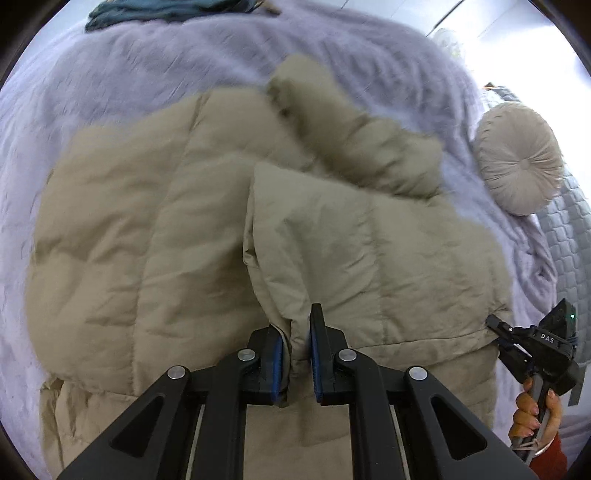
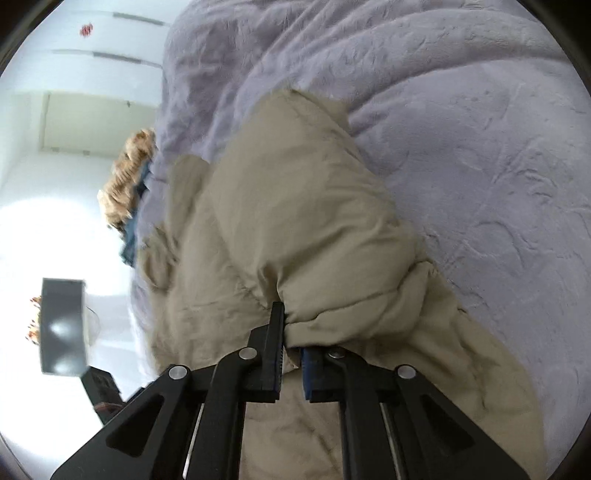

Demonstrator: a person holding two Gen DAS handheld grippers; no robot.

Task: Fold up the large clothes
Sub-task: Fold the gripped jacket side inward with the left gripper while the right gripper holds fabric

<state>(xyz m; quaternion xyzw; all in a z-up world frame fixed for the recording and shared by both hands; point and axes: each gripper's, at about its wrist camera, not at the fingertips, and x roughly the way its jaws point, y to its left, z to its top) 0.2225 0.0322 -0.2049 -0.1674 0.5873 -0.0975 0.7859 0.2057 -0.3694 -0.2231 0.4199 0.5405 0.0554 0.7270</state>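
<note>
A large beige puffer jacket (image 1: 155, 236) lies spread on a lilac fuzzy blanket (image 1: 147, 74). My left gripper (image 1: 297, 332) is shut on a fold of the jacket's edge. My right gripper (image 2: 291, 332) is shut on another bunched edge of the jacket (image 2: 295, 206). In the left wrist view the right gripper (image 1: 496, 325) shows at the jacket's right hem, held by a hand. A padded flap of the jacket is folded over the body, with a sleeve (image 1: 354, 136) lying above it.
A round pleated cushion (image 1: 521, 158) sits at the bed's right side on a grey quilted cover (image 1: 569, 236). A teal garment (image 1: 166, 11) lies at the far edge. In the right wrist view a tan fluffy item (image 2: 125, 173) and a dark lamp shade (image 2: 61, 325) stand left.
</note>
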